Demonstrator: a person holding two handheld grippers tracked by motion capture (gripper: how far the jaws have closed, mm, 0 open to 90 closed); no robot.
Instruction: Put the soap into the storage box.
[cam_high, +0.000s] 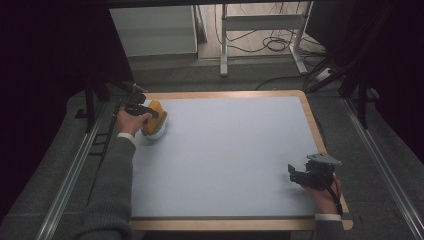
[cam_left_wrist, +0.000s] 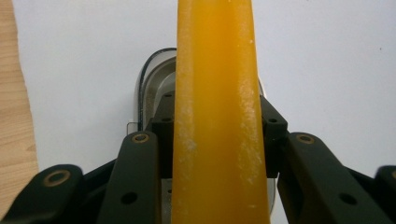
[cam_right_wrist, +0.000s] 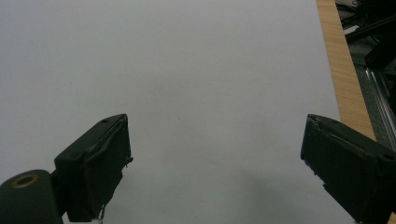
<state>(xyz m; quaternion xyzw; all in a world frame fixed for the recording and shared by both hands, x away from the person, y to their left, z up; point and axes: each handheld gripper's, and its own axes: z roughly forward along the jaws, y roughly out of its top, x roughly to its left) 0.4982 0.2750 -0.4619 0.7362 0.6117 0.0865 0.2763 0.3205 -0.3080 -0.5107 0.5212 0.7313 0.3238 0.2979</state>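
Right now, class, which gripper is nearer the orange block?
Left. The left gripper has its jaws shut on the orange block; the right gripper sits across the table, jaws open.

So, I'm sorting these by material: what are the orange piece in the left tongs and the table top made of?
Orange piece: probably smooth plastic or resin, glossy, with whitish scuffs along its edges. Table top: matte pale sheet, wooden border showing grain.
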